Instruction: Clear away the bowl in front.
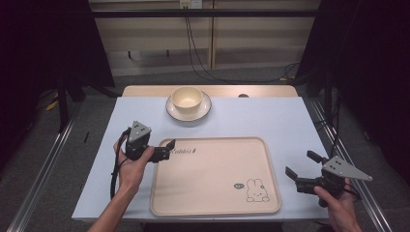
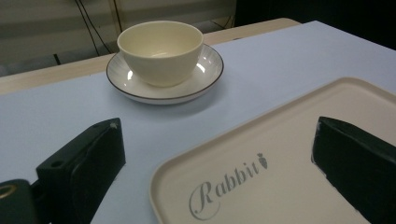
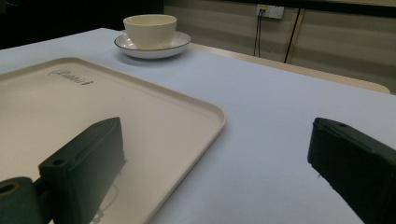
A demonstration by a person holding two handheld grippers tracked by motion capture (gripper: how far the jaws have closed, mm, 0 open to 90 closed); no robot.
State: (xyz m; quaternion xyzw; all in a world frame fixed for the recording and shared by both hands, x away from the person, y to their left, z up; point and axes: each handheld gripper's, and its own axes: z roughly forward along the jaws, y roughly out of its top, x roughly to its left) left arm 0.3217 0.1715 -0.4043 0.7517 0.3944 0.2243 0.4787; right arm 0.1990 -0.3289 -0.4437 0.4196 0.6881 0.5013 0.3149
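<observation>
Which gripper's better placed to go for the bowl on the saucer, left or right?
Left, probably. The left gripper is open at the tray's far-left corner, and its view looks toward the bowl on its saucer. The right gripper, also open, sits beyond the tray's right edge, farther off.

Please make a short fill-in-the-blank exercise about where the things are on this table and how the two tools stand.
1. The cream bowl stands on a ____ at the far side of the table.
2. The animal drawn on the tray, near its corner, is a ____.
3. The left tool, jaws open, is at the tray's far ____ corner.
4. The right tool has its jaws ____ and holds nothing.

Missing words: saucer; rabbit; left; open
</observation>
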